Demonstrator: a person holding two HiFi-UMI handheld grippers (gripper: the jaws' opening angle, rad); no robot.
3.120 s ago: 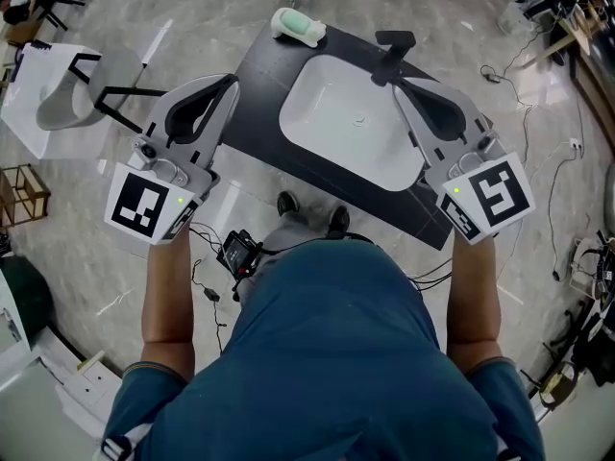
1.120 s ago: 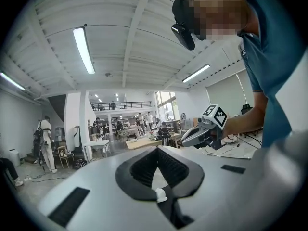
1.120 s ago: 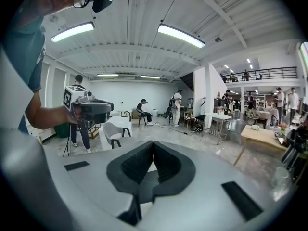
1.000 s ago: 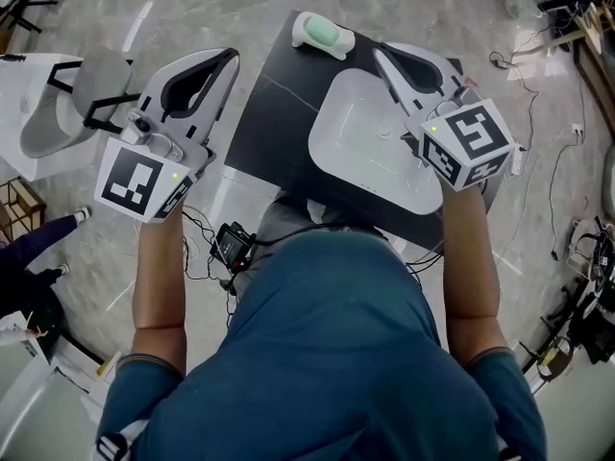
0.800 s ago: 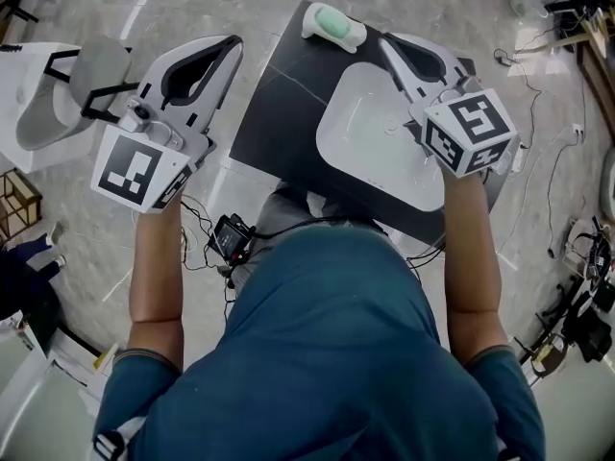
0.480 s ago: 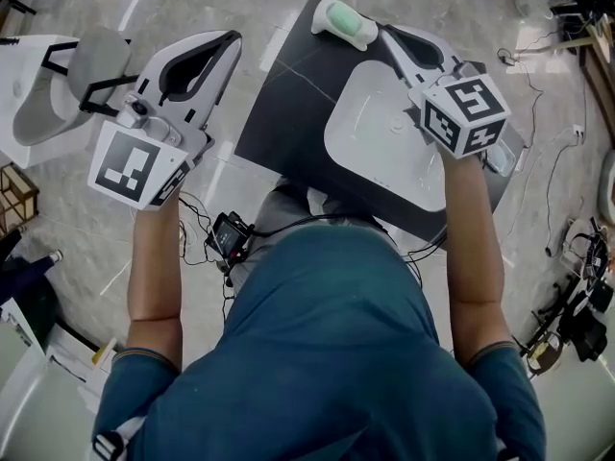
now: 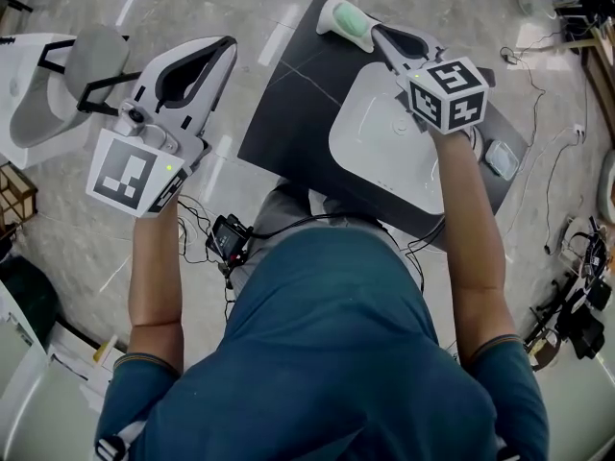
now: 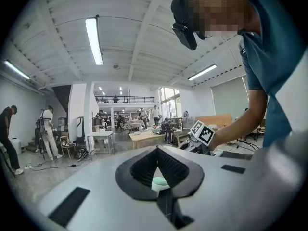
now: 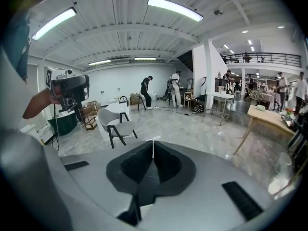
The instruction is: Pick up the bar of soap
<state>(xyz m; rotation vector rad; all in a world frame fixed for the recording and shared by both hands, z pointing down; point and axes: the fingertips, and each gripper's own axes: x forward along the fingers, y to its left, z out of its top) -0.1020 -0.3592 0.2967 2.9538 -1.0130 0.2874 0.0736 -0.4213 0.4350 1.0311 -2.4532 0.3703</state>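
The pale green bar of soap (image 7: 352, 16) lies in a white dish (image 7: 332, 12) at the far corner of the black counter (image 7: 288, 113). My right gripper (image 7: 376, 34) reaches over the white basin (image 7: 384, 157), and its shut tips stop just right of the soap with nothing between them. In the right gripper view the jaws (image 9: 153, 143) meet in a thin line and the soap is out of sight. My left gripper (image 7: 229, 44) hangs left of the counter over the floor, shut and empty. Through its jaw opening in the left gripper view a green shape (image 8: 158, 183) shows, likely the soap.
A small pale object (image 7: 500, 157) lies on the counter's right end. A grey chair (image 7: 96, 70) and a white table (image 7: 29, 84) stand on the floor to the left. Cables (image 7: 577, 257) trail across the floor at the right. People walk about in the hall beyond.
My right gripper has moved forward and left over the basin until its tips came beside the soap dish. The left gripper has stayed in about the same place.
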